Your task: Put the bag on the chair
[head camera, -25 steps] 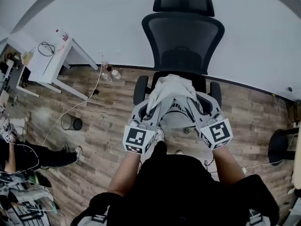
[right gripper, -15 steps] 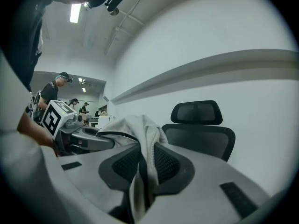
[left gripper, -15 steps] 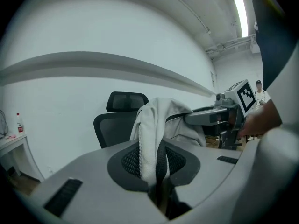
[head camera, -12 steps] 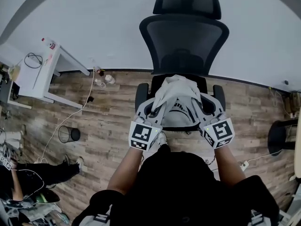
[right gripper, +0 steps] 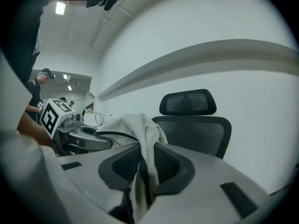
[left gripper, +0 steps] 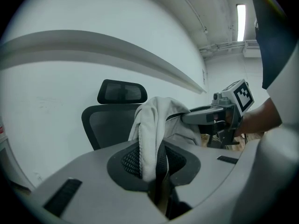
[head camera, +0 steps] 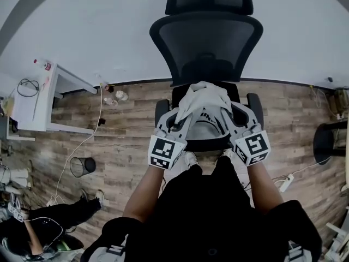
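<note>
Pale grey cloth bag (head camera: 203, 98) hangs just over the seat of the black mesh office chair (head camera: 206, 42), its top edge pinched in the closed fingers (left gripper: 128, 160) of the left gripper (head camera: 182, 116) and right gripper (head camera: 224, 116). The carry looks done; lowering and letting go are left.

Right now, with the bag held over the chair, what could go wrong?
The left gripper and right gripper pinch only thin folds of the bag; it might slip out early. Both sit close to the armrests of the chair; lowering could bump one or snag the bag.
</note>
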Available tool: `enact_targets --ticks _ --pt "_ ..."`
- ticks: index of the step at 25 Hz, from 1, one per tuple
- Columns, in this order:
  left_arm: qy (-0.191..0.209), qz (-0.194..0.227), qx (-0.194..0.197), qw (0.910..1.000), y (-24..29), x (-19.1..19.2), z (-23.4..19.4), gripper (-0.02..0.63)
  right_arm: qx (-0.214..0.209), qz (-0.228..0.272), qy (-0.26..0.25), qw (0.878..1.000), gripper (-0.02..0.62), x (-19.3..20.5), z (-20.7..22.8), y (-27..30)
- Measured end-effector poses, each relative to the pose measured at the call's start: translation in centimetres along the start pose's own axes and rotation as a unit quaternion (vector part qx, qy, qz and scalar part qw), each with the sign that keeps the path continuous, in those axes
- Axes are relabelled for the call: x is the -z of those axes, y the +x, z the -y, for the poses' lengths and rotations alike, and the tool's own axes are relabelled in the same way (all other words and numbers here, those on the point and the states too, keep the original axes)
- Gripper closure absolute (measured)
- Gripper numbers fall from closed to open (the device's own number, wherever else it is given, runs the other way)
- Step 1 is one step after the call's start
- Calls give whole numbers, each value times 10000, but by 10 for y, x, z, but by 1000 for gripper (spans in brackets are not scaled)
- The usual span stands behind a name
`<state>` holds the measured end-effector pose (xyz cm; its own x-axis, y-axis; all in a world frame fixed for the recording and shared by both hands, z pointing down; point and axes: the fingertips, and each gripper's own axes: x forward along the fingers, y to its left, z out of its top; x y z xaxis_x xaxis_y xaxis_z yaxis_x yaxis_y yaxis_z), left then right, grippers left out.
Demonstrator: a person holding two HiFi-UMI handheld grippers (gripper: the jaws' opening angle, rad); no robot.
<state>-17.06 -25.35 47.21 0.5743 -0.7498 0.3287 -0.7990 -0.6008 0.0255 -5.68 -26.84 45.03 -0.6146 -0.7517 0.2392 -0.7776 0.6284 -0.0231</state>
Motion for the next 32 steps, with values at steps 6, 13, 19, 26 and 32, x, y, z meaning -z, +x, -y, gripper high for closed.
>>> enact_targets --ticks 6,13,19,26,32 --pt "-50 -232 -17 9997 25 13 -11 534 -109 -217 -76 9997 503 12 18 21" --pt "-77 -494 -37 9987 66 26 -21 531 -386 -520 -78 9979 502 32 49 45" --pt "36 -806 6 9967 97 41 -30 528 -438 -693 -32 9966 502 48 70 62" --pt "59 -987 98 9950 131 61 -46 528 -345 -808 -108 9961 502 66 90 83" --pt "91 -1253 74 9921 154 73 -67 526 -421 -932 -159 9946 502 82 99 107"
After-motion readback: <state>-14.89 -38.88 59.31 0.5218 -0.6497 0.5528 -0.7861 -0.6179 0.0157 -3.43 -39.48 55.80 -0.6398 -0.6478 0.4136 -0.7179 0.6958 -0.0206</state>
